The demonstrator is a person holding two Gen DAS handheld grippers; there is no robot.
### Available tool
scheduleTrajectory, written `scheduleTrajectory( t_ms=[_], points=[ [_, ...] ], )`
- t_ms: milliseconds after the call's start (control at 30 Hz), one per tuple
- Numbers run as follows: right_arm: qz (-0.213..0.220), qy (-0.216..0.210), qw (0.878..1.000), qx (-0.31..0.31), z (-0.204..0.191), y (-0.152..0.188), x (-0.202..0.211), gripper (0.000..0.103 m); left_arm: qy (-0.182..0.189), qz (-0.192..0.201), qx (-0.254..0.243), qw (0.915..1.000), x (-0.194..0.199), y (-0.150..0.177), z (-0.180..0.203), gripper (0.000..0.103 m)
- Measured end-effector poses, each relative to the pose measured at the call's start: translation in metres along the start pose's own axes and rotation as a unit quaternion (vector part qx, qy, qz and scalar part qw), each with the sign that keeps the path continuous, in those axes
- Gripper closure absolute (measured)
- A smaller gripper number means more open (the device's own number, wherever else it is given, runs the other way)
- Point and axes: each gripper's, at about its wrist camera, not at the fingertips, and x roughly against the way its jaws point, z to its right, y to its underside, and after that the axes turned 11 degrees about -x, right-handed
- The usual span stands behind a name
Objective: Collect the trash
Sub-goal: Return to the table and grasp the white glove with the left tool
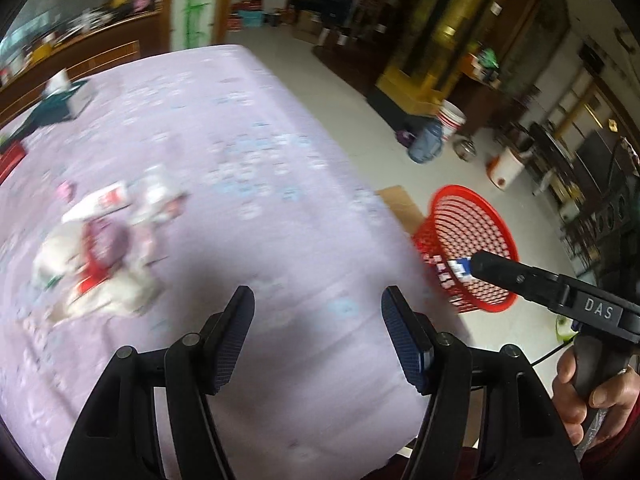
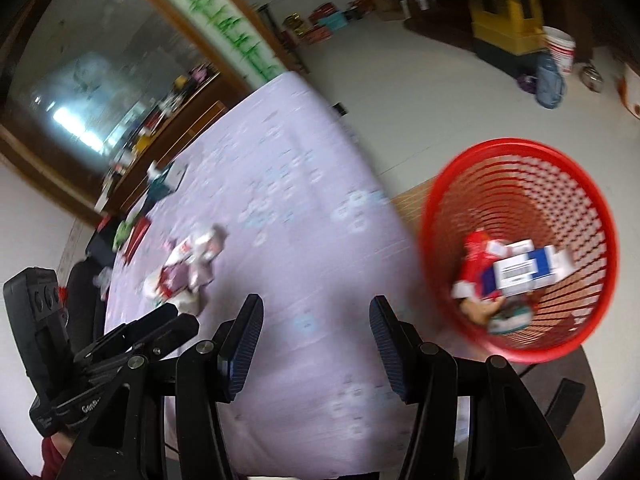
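Note:
A blurred heap of wrappers and paper scraps [image 1: 100, 248] lies on the lilac patterned tablecloth [image 1: 248, 140], left of and beyond my left gripper [image 1: 318, 320], which is open and empty. Beside the table's right edge stands a red mesh basket [image 1: 460, 190]. In the right wrist view the basket [image 2: 516, 144] holds a blue-and-white box [image 2: 524, 272], a red wrapper [image 2: 476, 256] and other scraps. My right gripper [image 2: 316, 320] is open with nothing in it, over the table corner left of the basket. The trash heap [image 2: 184, 272] is farther left.
A dark green box with white paper [image 1: 60, 100] and a red item [image 1: 8, 160] sit at the table's far left. On the floor are a cardboard sheet [image 1: 404, 204], a blue water jug [image 1: 426, 142] and a white bucket [image 1: 452, 118]. A hand [image 1: 588, 392] holds the right gripper.

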Motion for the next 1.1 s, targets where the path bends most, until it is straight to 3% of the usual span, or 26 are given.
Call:
scheduleTrajectory(
  t_ms=[233, 467, 533, 833, 900, 1000, 1067, 1100],
  points=[
    [-0.022, -0.007, 0.999, 0.033, -0.041, 0.027, -0.017, 0.044, -0.034, 0.015, 0.065, 0.9972, 0.037, 0.033, -0.071, 0.038],
    [-0.022, -0.001, 0.999, 0.049, -0.06, 0.046, -0.016, 0.044, -0.078, 0.027, 0.146, 0.9858, 0.058, 0.044, -0.158, 0.039],
    [-0.019, 0.001, 0.999, 0.049, -0.06, 0.048, -0.013, 0.044, -0.09, 0.023, 0.155, 0.9836, 0.053, 0.04, -0.174, 0.039],
    [0.006, 0.021, 0.999, 0.04, -0.049, 0.051, 0.009, 0.044, -0.053, -0.014, 0.194, 0.9795, -0.009, 0.021, -0.222, 0.039],
    [0.011, 0.028, 0.999, 0.036, -0.046, 0.051, 0.014, 0.044, -0.062, -0.029, 0.198, 0.9779, -0.025, 0.02, -0.227, 0.04],
    [0.016, 0.034, 0.999, 0.032, -0.042, 0.051, 0.019, 0.044, -0.053, -0.032, 0.205, 0.9767, -0.038, 0.023, -0.23, 0.053],
    [0.014, 0.037, 0.999, 0.033, -0.044, 0.051, 0.019, 0.044, -0.054, -0.025, 0.202, 0.9776, -0.039, 0.025, -0.23, 0.072],
    [0.013, 0.036, 0.999, 0.035, -0.045, 0.052, 0.018, 0.044, -0.056, -0.02, 0.2, 0.978, -0.035, 0.027, -0.229, 0.074]
  ],
)
